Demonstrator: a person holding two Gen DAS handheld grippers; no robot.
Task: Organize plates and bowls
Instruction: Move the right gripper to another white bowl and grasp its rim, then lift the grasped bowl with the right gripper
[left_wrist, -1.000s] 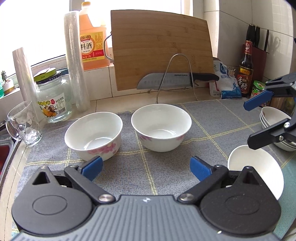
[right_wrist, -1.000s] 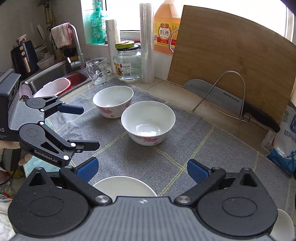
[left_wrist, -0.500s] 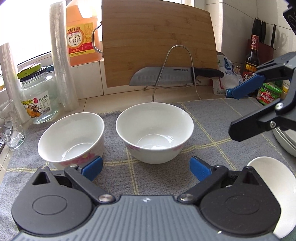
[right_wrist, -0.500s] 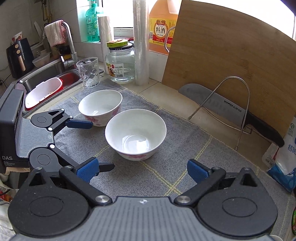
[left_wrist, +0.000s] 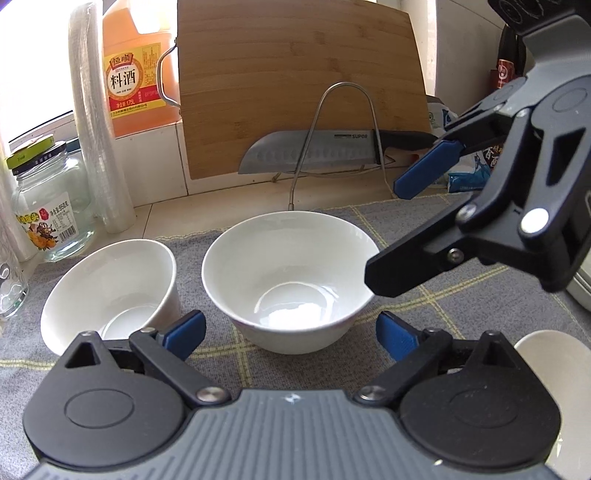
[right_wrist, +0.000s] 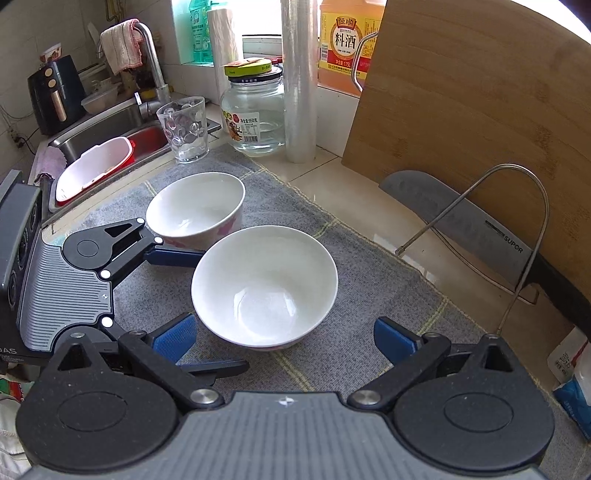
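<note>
So here's where we are: our left gripper (left_wrist: 290, 334) has its blue-padded jaws spread wide, though they've just been closing in a little, and the nearer white ceramic bowl (left_wrist: 291, 291) sits in the gap between them without either pad pressing on it. Our right gripper (right_wrist: 284, 339) is spread wide too, lined up on that same bowl from the other side, nothing clamped. In the left wrist view its black fingers hang just over the bowl's right rim.

Right beside that one, toward the sink, is the second white bowl with the pink flower print (right_wrist: 195, 216), close to touching but we can't tell for sure. Both stand upright and empty on the grey checked cloth mat (right_wrist: 369, 295). Off the right edge of the left view there's a white rim (left_wrist: 546, 354), maybe another dish.

Behind everything, the bamboo cutting board (left_wrist: 295, 85) leans on the wall with a knife (left_wrist: 314, 155) on a wire rack.

Progress-wise we'd say it's early: neither bowl is stacked or lifted, so grabbing and nesting is all still ahead.
</note>
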